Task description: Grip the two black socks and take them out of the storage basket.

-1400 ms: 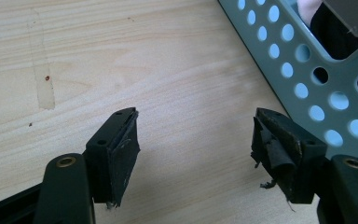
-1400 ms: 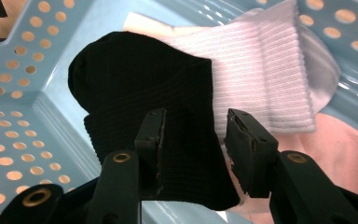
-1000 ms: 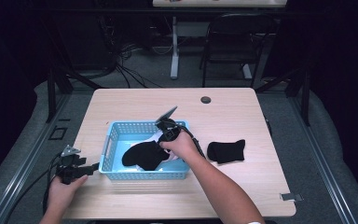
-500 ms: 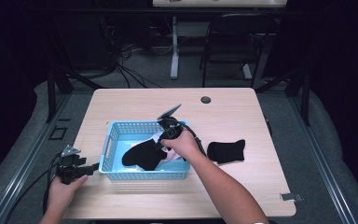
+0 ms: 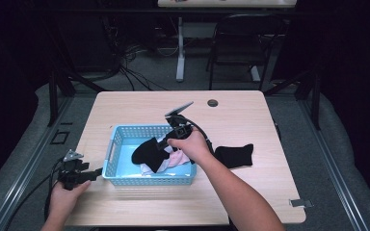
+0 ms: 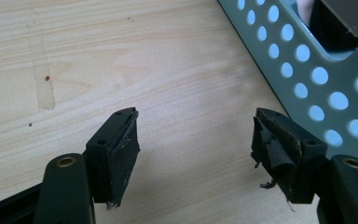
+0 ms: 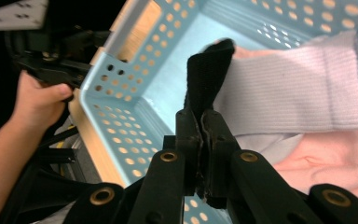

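Already the right gripper (image 5: 169, 142) has its jaws just closed on a black sock (image 7: 208, 70) over the blue basket (image 5: 110, 153), the sock's length hanging toward the basket's left wall above white and pink socks (image 7: 303, 93). The left gripper (image 6: 196, 154) rests with jaws apart at the basket's near-left corner on the pale wooden desk (image 5: 139, 103). A second black sock (image 5: 234, 155) lies right of the basket; beyond is a dark room.

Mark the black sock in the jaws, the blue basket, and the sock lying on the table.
black sock (image 7: 209, 74), right gripper view, its raised middle.
blue basket (image 5: 111, 151), high view, left rim.
black sock on the table (image 5: 233, 155), high view, its middle.
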`<state>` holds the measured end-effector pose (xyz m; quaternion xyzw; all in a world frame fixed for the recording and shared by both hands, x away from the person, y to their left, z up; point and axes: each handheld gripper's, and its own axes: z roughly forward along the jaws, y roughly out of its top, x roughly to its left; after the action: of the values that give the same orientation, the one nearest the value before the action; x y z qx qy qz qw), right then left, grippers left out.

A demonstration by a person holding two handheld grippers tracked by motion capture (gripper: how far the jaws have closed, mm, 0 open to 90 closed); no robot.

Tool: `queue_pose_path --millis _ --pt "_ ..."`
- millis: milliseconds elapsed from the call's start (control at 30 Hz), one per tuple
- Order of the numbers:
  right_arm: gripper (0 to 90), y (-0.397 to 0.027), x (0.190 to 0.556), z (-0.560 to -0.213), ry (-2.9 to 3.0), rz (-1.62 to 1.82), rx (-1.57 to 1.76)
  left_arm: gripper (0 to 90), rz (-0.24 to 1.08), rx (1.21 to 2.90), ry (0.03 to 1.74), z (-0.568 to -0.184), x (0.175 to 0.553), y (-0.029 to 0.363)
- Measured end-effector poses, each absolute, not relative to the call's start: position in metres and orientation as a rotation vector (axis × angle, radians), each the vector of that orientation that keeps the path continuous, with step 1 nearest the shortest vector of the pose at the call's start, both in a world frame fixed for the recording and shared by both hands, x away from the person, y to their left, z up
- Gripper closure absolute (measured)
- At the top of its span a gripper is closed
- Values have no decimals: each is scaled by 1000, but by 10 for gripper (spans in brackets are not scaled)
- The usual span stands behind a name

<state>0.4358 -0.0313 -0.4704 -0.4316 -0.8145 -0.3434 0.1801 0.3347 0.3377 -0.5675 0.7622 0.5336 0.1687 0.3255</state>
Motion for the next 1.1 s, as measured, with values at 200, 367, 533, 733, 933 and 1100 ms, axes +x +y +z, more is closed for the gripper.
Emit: queue_pose_path --millis 200,367,533,733,933,1100 --pt "865 -38 430 -449 -2321 -1020 -1221 314 442 1998 1398 -567 335 338" --pt "865 -45 424 -433 -2350 -1044 -1205 314 442 1998 1398 -567 335 338" --pt "865 -56 420 -419 -2351 -1072 -1197 314 442 1998 1399 -567 335 338" --pt "865 -72 414 -399 -2338 -1131 -1194 314 442 2000 1400 -567 335 338" --pt "865 -87 410 -383 -2330 -1181 -1191 314 444 1999 1401 -568 335 337" --pt "865 -102 406 -373 -2321 -1210 -1198 314 445 2000 1401 -568 335 337"
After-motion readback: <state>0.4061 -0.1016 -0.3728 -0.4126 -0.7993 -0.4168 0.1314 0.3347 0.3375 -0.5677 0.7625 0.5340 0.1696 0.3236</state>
